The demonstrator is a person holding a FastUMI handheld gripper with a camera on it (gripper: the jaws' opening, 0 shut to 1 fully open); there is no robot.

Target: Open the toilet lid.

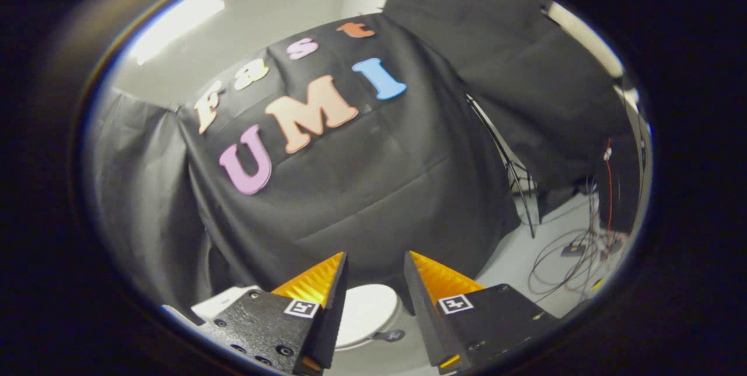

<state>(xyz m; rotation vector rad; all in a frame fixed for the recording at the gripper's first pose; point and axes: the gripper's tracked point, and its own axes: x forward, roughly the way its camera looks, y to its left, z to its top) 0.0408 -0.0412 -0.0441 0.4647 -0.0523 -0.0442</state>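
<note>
The white toilet [365, 312] sits low in the gripper view, seen through the gap between my fingers and well beyond them. Its lid looks closed, a smooth white oval. My gripper [376, 259] is open, with nothing between its two orange-faced fingers [315, 285]. The gripper is held high and tilted, far from the toilet, facing the black cloth wall. The white tank [224, 301] peeks out past the left finger.
Black cloth walls stand behind and to the right of the toilet. A thin metal stand [513, 171] leans at the right. Loose cables [569, 256] and small devices lie on the pale floor to the right. A small dark tag [392, 336] lies on the floor by the toilet.
</note>
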